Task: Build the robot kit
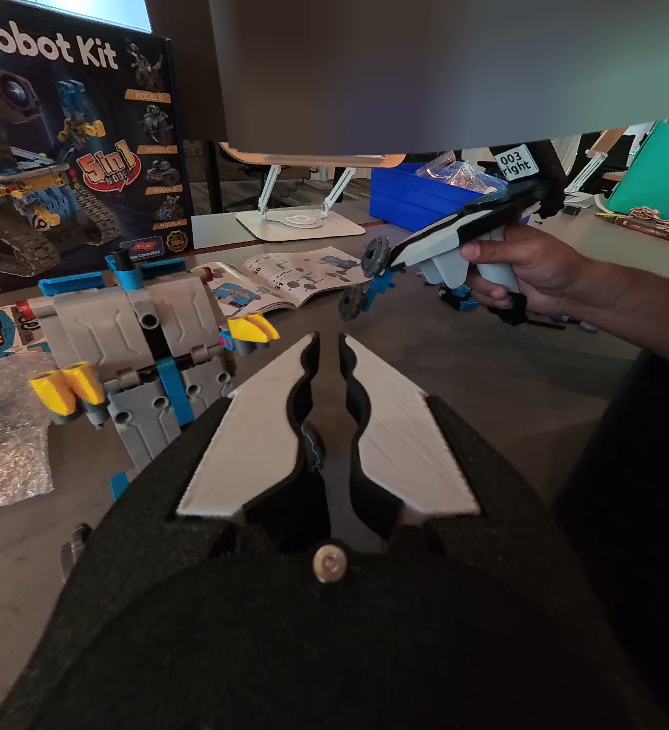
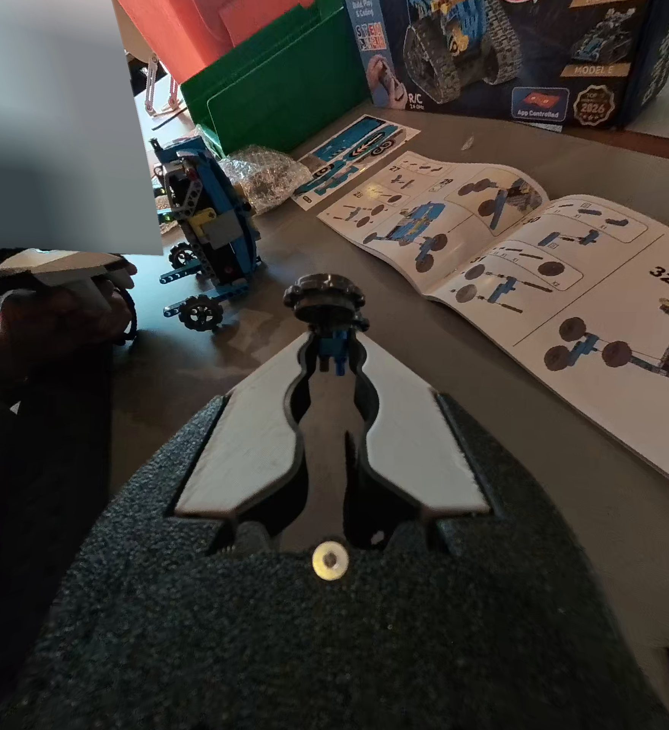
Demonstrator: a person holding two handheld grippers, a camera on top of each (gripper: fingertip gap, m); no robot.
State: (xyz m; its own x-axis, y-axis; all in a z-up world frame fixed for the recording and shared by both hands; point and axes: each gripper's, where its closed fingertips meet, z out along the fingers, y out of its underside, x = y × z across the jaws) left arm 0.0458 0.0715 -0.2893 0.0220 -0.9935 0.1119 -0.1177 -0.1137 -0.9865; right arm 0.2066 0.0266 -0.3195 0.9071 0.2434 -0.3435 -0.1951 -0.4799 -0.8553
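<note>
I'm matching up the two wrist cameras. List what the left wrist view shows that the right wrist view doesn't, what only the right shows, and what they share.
Only the left wrist view: the blue bin, the white folding stand, the model's yellow cone pieces, and the hand gripping the right gripper.

Only the right wrist view: the green folder, the model's two small spoked wheels, and the right gripper shut on the blue wheel part seen up close.

Both: the grey-and-blue model, open instruction booklet, kit box, sticker sheet, plastic bag and table.
</note>
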